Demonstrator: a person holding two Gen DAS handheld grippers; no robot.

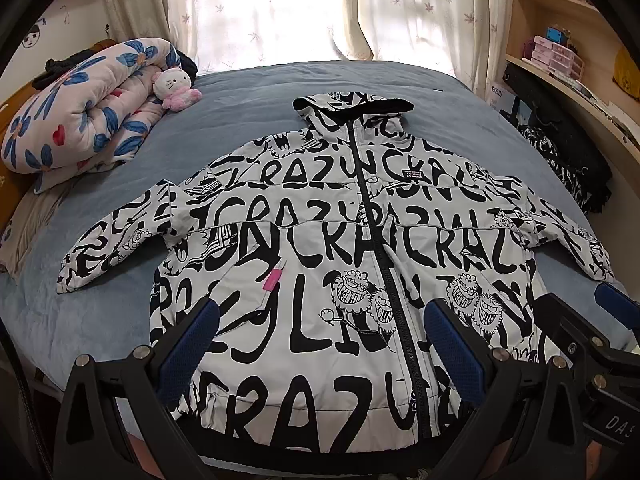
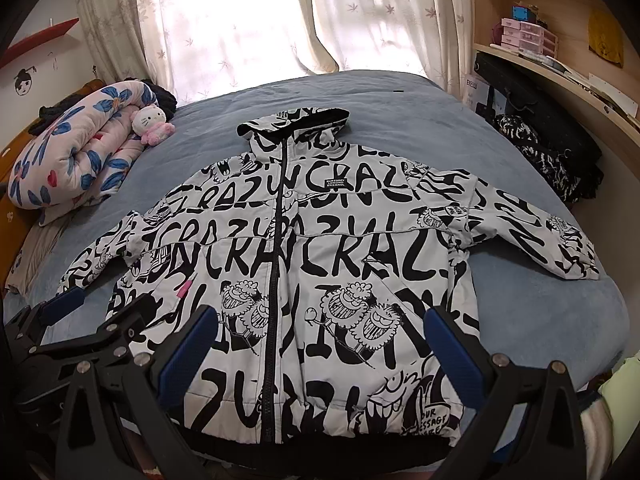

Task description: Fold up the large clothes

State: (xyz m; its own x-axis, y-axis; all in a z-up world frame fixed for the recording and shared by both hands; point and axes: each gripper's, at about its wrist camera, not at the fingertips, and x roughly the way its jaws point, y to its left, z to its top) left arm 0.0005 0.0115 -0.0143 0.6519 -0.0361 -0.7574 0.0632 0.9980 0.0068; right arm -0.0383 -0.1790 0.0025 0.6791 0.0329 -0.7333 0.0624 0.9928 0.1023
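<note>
A white hooded jacket (image 1: 320,240) (image 2: 320,240) covered in black lettering lies flat and face up on the blue bed (image 1: 248,120), zipped, with both sleeves spread sideways and the hood far from me. My left gripper (image 1: 322,344) hovers open above the hem, left of the zip, with nothing between its blue pads. My right gripper (image 2: 320,344) is also open, above the hem right of the zip, and holds nothing. Each gripper shows at the edge of the other's view: the right gripper (image 1: 582,306) and the left gripper (image 2: 98,308).
A rolled floral quilt (image 1: 80,108) and a white cat plush (image 1: 174,84) lie at the bed's far left. Dark patterned clothes (image 1: 560,160) are heaped at the right edge below wooden shelves (image 1: 560,52). Curtains (image 1: 280,12) hang behind the bed.
</note>
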